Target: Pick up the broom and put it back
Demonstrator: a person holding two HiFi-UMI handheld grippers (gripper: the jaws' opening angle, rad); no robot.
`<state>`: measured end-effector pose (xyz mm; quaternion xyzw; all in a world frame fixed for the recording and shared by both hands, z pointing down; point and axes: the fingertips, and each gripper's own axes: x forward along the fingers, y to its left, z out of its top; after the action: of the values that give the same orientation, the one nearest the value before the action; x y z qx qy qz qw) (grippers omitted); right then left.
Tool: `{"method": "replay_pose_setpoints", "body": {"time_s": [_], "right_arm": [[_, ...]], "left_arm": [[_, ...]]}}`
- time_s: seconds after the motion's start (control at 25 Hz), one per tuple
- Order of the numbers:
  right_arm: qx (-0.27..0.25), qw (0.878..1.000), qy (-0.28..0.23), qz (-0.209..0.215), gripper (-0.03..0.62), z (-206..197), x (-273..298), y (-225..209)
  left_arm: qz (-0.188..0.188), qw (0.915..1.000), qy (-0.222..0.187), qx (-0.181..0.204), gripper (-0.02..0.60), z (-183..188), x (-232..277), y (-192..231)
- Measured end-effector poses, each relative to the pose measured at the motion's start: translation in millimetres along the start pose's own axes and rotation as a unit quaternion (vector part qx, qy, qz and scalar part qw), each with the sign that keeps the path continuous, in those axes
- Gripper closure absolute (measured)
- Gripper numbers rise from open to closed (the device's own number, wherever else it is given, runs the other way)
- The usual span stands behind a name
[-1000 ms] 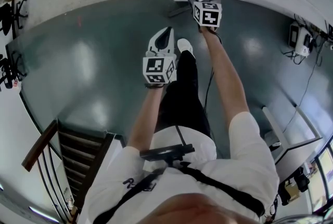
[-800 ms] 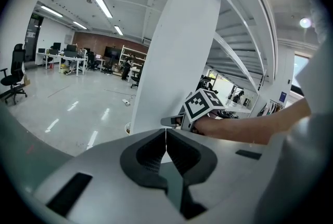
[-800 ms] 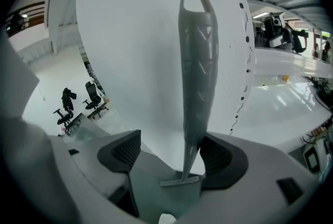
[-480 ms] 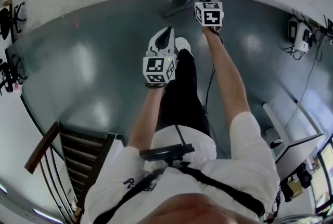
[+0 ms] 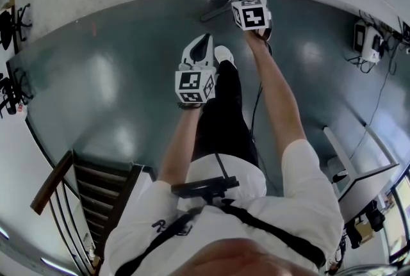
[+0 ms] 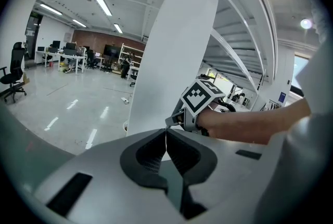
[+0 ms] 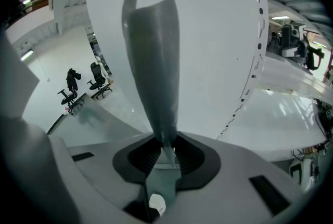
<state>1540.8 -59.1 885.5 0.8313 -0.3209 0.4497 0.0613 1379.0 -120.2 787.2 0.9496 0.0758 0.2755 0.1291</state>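
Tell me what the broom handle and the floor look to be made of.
Broom handle: probably moulded plastic, matte grey. It flares smoothly into a flat paddle with a hanging loop and shows no grain or metallic shine.
Floor: a hard, seamless dark teal coating, perhaps epoxy. It is glossy, since lights reflect in it as soft patches.

Broom handle (image 7: 152, 62) tip (top edge) off-frame

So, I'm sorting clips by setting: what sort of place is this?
Probably a large open-plan office or lab: a black wheeled office chair, white desks with monitors, long ceiling strip lights over a glossy pale floor.
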Motion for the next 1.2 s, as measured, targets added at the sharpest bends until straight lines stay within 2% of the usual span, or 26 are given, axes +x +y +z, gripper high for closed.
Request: {"method": "replay_pose_setpoints", "body": {"time_s": [0.32, 0.52, 0.68, 0.88, 1.08, 1.2], "right_arm": [[0.014, 0.999, 0.049, 0.007, 0.500, -14.9, -15.6, 13.6], [0.040, 0.997, 0.070, 0.004, 0.500, -26.1, 8.1, 11.1], [0.052, 0.997, 0.057, 0.005, 0.500, -18.8, 29.5, 10.9], [0.040, 0.999, 0.027, -0.002, 0.500, -7.0, 38.3, 9.6], [0.044, 0.999, -0.014, 0.021, 0.499, 8.3, 38.3, 10.1], [0.034, 0.999, -0.007, 0.023, 0.497, 2.9, 35.7, 9.0]], "left_arm": [[0.003, 0.9999, -0.008, -0.007, 0.569, 5.6, -1.1, 2.5], [0.006, 0.9999, -0.003, -0.009, 0.569, 1.6, -0.9, 5.8], [0.009, 0.9999, 0.001, -0.007, 0.569, -1.9, -1.4, 12.3], [0.012, 0.9999, 0.003, -0.008, 0.569, -3.6, -3.3, 17.9], [0.014, 0.9998, 0.003, -0.010, 0.569, -4.2, -3.3, 20.5], [0.015, 0.9998, 0.003, -0.012, 0.569, -5.2, -3.4, 20.5]]}}
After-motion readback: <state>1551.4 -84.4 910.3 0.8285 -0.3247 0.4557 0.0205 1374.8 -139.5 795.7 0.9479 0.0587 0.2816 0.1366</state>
